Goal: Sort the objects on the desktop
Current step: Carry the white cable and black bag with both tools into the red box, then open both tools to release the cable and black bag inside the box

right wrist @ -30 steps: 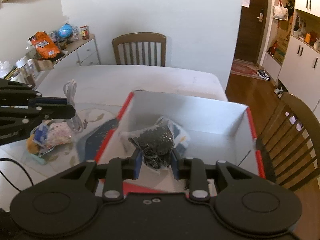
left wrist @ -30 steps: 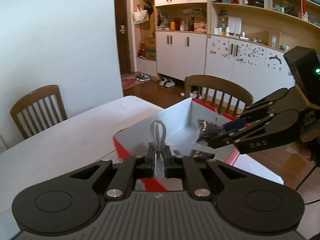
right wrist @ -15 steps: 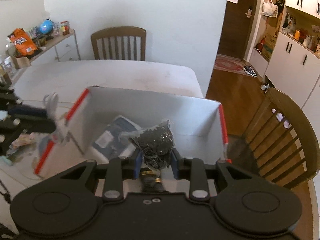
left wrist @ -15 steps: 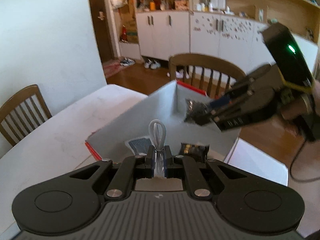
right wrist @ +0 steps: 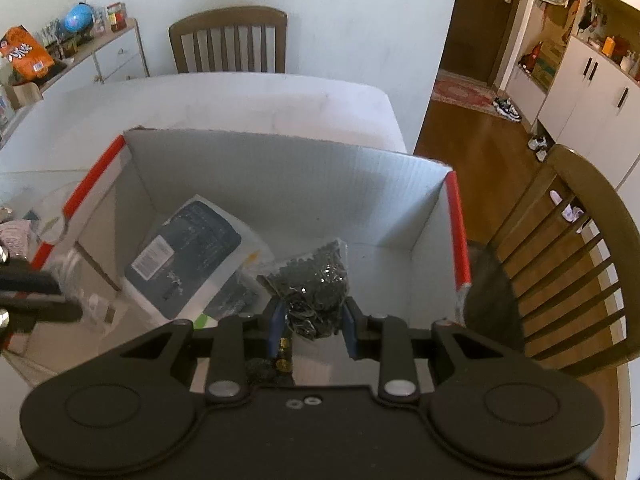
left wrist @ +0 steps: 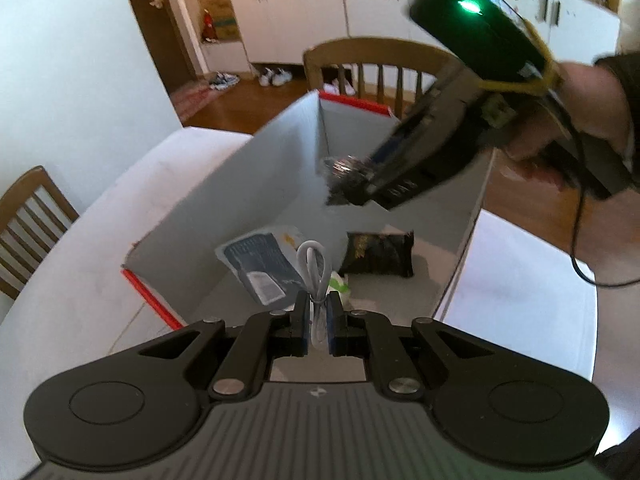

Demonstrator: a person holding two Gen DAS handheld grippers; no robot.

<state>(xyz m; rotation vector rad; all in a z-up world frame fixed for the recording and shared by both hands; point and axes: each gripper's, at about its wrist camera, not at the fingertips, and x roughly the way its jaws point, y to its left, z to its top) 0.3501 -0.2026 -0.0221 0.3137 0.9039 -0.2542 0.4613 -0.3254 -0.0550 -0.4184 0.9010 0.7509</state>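
Observation:
A white cardboard box with red edges stands on the white table. My left gripper is shut on a looped white cable and holds it over the box's near end. My right gripper is shut on a clear bag of small dark parts above the box's inside; it shows in the left wrist view too. Inside the box lie a dark blue and white packet and a black snack pack.
Wooden chairs stand at the table's far end and beside the box. A snack bag lies on the table left of the box. A sideboard with clutter stands by the wall. The right gripper's cord hangs over the table.
Both grippers have moved over the box and tilted downward. The left gripper carried the cable past the box's near wall; the right gripper lowered the bag of parts deeper into the box.

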